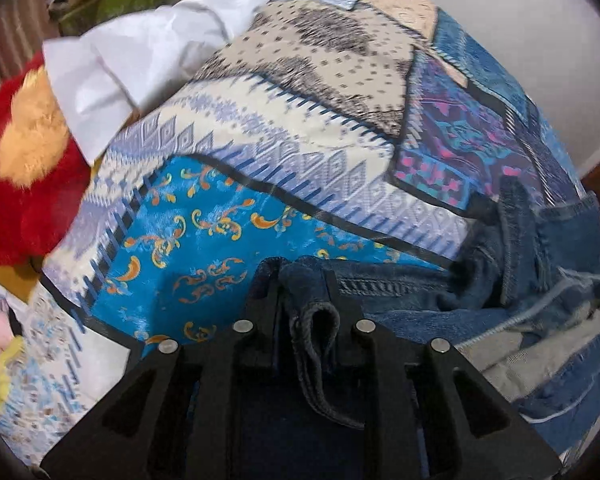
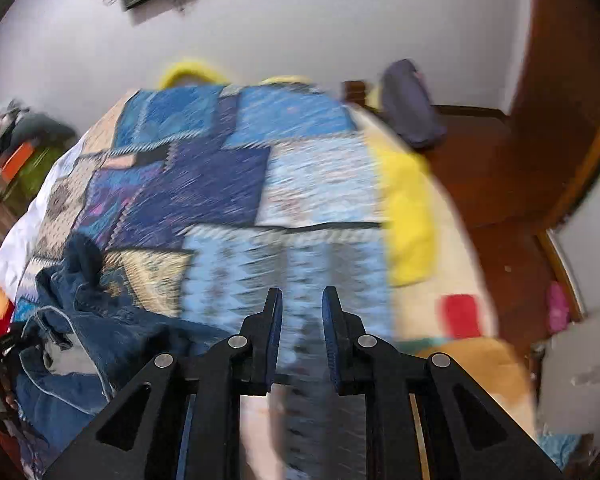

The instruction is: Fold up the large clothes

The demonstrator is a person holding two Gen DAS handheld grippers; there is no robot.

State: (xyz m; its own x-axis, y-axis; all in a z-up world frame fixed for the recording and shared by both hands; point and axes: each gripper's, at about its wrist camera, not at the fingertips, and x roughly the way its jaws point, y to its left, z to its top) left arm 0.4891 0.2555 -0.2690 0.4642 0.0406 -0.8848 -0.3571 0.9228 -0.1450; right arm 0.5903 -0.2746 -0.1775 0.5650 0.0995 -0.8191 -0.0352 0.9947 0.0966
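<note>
Patchwork bedspread [image 1: 284, 168] fills most of the left wrist view, blue, cream and purple panels. White cloth [image 1: 140, 52] sits upper left, red and orange plush toy [image 1: 24, 168] at the left edge. In the blurry right wrist view: yellow cloth [image 2: 408, 208] right of center, dark blue bag [image 2: 412, 104] upper right, wooden floor [image 2: 500, 184] beyond.

Both tools look alike: the left gripper [image 1: 302, 280] and the right gripper [image 2: 302, 300] are matte black, with angular linkage arms cut through by triangular openings and joined by four round silver pins. The right gripper's fingers [image 2: 275, 320] carry blue ribbed pads (the left's are hidden by cloth).
</note>
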